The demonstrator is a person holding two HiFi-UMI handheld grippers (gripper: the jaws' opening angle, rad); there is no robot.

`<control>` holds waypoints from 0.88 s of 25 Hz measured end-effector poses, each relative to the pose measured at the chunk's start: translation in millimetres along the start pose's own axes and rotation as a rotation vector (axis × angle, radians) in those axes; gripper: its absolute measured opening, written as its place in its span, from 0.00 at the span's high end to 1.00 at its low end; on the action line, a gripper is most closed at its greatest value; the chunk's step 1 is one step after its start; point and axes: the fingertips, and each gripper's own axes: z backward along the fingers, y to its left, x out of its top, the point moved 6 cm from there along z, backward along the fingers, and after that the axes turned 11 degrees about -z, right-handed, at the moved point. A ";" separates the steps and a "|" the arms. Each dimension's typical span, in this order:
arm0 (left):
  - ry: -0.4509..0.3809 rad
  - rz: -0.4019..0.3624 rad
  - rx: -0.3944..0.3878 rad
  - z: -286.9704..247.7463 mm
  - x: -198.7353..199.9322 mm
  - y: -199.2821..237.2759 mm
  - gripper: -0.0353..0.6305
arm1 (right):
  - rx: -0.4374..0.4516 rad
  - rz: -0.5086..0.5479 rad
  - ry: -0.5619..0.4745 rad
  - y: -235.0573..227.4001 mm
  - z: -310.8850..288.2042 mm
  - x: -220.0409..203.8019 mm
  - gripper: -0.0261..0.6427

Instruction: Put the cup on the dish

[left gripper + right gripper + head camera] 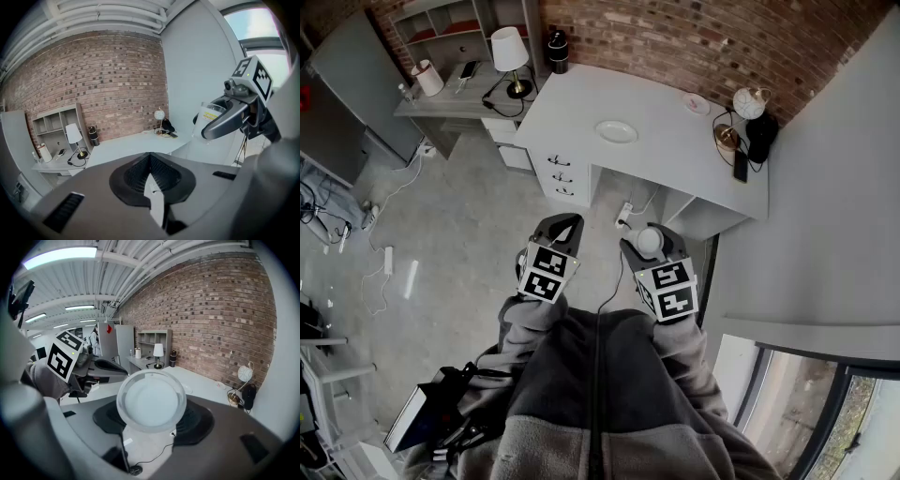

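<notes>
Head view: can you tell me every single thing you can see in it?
desk: one, white, against the brick wall
dish: one, white, on the middle of the desk
saucer: one, pale, near the desk's far edge
globe lamp: one, white, at the desk's right end
bottle: one, black, by the wall at the desk's left end
side desk: one, grey, left of the white desk
table lamp: one, white shade, on the side desk
cup: one, clear, in the right gripper
left gripper: one, grey, shut, empty
right gripper: one, grey, shut on the cup
sleeves: two, grey, behind the grippers
</notes>
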 end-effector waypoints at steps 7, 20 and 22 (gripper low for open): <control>0.004 -0.007 -0.001 -1.5 1.7 0.0 0.94 | 0.010 -0.034 -0.012 -0.5 2.6 3.5 0.57; 0.021 0.011 -0.056 -4.9 7.1 -22.2 0.94 | 0.010 -0.045 0.042 4.4 16.6 -4.2 0.57; 0.026 0.011 -0.057 -9.4 6.8 -38.9 0.94 | 0.015 -0.047 0.048 -4.2 23.7 -16.9 0.57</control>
